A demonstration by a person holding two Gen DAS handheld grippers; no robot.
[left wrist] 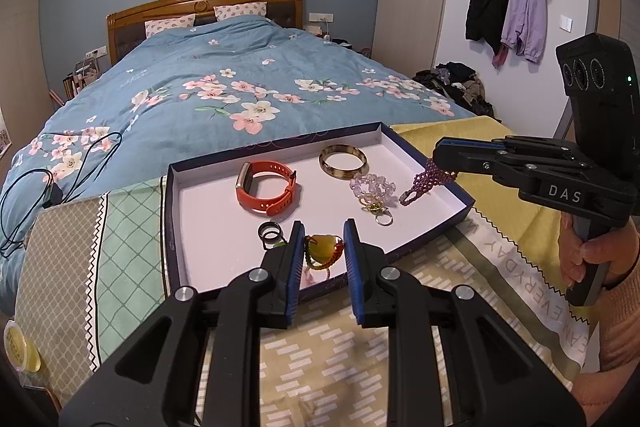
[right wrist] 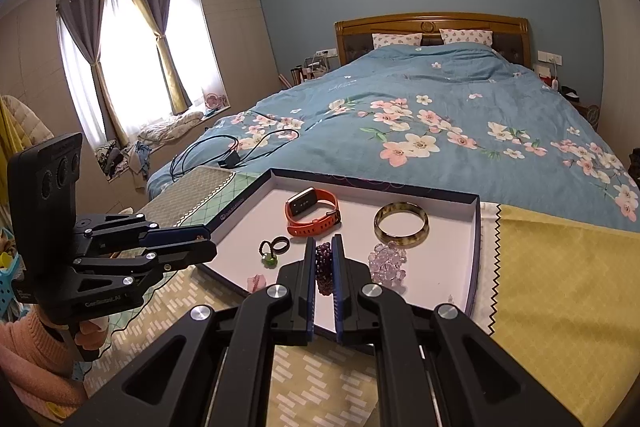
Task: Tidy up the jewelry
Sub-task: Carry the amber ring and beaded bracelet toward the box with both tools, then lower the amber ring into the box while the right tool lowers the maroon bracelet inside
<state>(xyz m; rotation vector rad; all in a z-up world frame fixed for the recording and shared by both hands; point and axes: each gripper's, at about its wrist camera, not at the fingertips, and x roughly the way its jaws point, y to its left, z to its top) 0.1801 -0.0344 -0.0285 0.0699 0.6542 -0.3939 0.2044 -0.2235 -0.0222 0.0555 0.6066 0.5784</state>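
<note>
A shallow dark-blue box lid with a white floor lies on the bed's end. In it lie an orange watch, a tortoiseshell bangle, a clear bead bracelet, dark rings and a yellow-and-red bead piece. My left gripper is open, its fingers either side of the yellow-and-red piece. My right gripper is shut on a purple bead bracelet, which hangs from it over the lid's right side in the left wrist view.
The lid's wall rests on patterned cloths, yellow at the right. Behind lies a blue floral duvet with a black cable. A yellow round container sits at the left edge.
</note>
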